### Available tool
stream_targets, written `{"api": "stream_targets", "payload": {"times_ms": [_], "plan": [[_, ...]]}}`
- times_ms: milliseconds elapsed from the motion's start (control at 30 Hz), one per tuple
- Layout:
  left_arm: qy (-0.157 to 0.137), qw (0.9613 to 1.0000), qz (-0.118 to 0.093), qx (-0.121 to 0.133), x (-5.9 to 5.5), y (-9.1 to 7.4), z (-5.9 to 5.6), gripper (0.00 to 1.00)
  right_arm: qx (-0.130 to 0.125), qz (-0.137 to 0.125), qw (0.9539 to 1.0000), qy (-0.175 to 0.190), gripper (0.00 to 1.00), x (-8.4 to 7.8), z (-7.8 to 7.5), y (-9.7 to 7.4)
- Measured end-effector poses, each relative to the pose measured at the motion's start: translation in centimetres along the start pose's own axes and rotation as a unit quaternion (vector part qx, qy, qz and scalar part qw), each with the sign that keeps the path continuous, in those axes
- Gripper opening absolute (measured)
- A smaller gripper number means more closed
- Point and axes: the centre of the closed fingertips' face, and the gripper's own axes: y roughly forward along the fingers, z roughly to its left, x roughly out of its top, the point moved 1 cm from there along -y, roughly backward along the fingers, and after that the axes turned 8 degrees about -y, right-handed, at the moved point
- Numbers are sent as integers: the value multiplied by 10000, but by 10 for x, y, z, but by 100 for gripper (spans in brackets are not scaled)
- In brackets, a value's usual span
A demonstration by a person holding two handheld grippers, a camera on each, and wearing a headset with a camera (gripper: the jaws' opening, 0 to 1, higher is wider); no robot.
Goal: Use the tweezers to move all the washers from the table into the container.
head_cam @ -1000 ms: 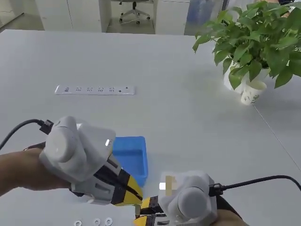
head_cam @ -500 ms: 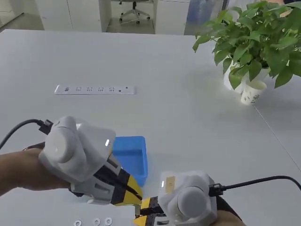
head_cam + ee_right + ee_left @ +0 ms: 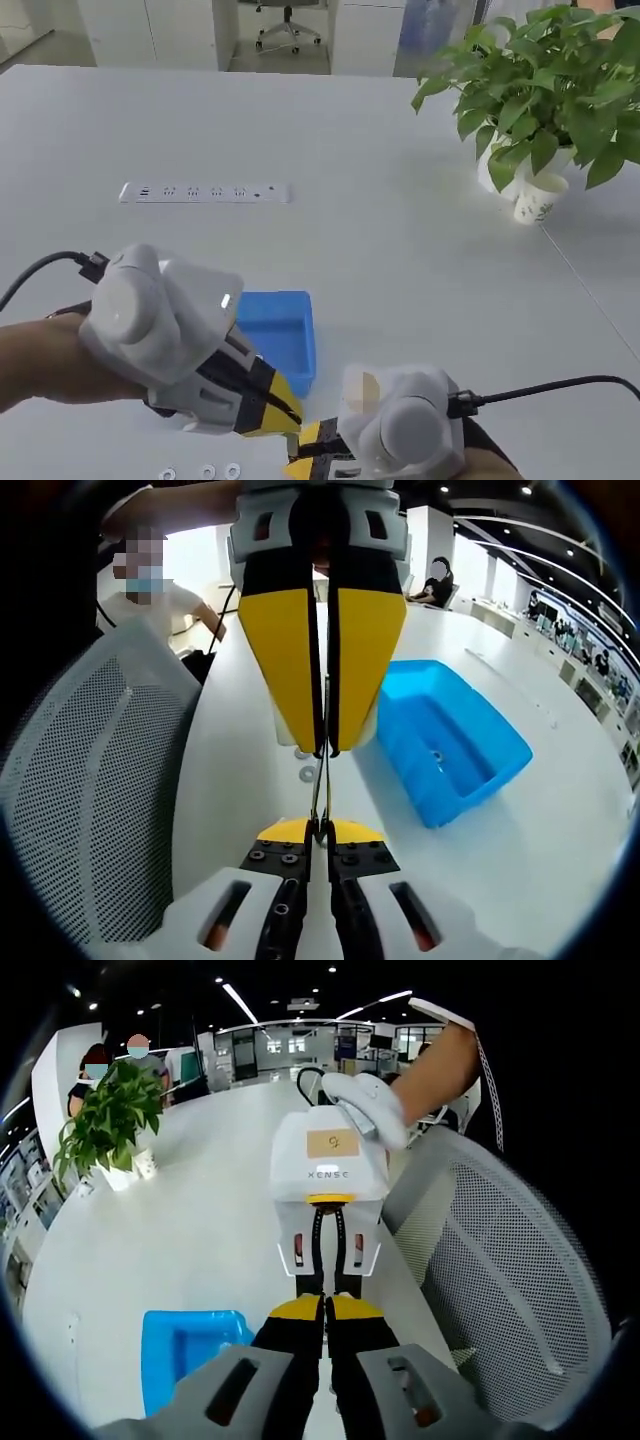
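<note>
Two facing tips: left gripper (image 3: 325, 1303), right gripper (image 3: 318, 828), tweezers (image 3: 319, 785) between.

worktop (image 3: 380, 230): white | near edge: blue container (image 3: 308, 345), three washers (image 3: 207, 471) | left middle: power strip (image 3: 205, 193) | right edge: potted plant (image 3: 540, 90), paper cup (image 3: 535, 197)

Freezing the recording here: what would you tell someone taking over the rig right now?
Right gripper: shut on the tweezers.
Left gripper: shut, apparently on their far tip.
Three washers lie on the table near the blue container; one small piece, perhaps a washer, is inside.
To do: pick up each washer and drop it in.
</note>
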Motion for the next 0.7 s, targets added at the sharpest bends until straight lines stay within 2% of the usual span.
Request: {"api": "stream_targets", "payload": {"times_ms": [533, 700], "plan": [[61, 9999, 100, 46, -4, -2, -2, 4, -78, 63, 9998, -152, 7, -1, 1, 1], [97, 9999, 116, 58, -5, -3, -4, 4, -96, 12, 9998, -165, 10, 0, 1, 0]]}}
